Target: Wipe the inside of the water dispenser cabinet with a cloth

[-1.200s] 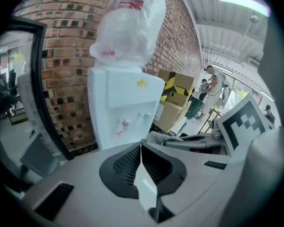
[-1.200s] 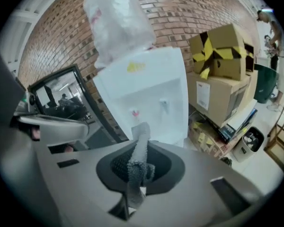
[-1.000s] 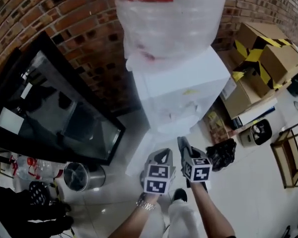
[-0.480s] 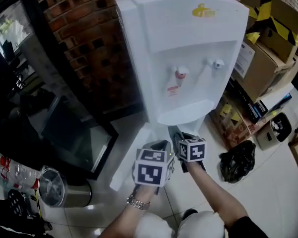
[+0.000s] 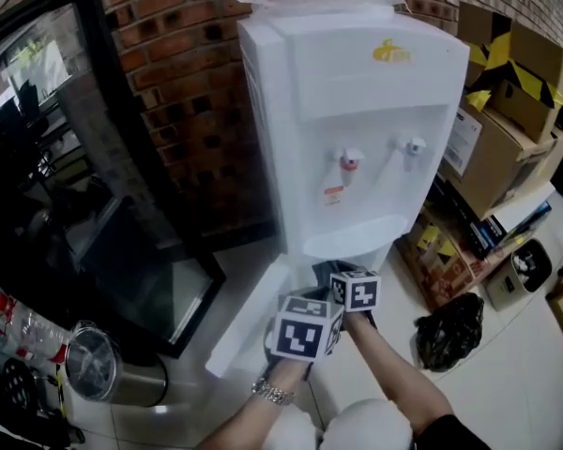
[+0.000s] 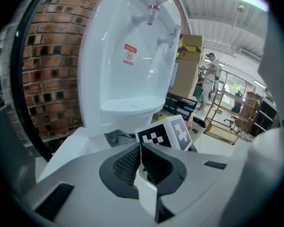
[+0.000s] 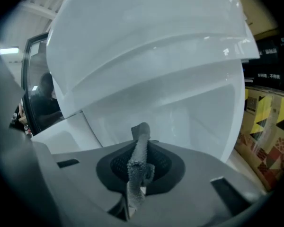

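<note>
The white water dispenser (image 5: 357, 111) stands upright against a brick wall (image 5: 188, 92), its long axis vertical and its front with the two taps (image 5: 350, 162) facing the person. Below the drip tray (image 5: 357, 232) is the cabinet part; its white door (image 5: 249, 322) stands open to the left side and leans out over the floor. Both grippers are low, just in front of this opening, side by side and close to each other. The right hand-held gripper (image 7: 142, 144) has its jaws clamped on a grey cloth (image 7: 138, 167). The cloth is pressed into a narrow strip, its long axis runs along the jaws, and its free end sticks out past the tips toward the white body of the dispenser. In the head view a small grey part of it shows beyond the marker cube of this gripper. The left hand-held gripper (image 6: 140, 150) has its jaws together with nothing between them, and it points toward the drip tray and the right gripper's cube. To the right of the dispenser are cardboard boxes (image 5: 507, 73) and a black bag (image 5: 450, 331) on the floor.
</note>
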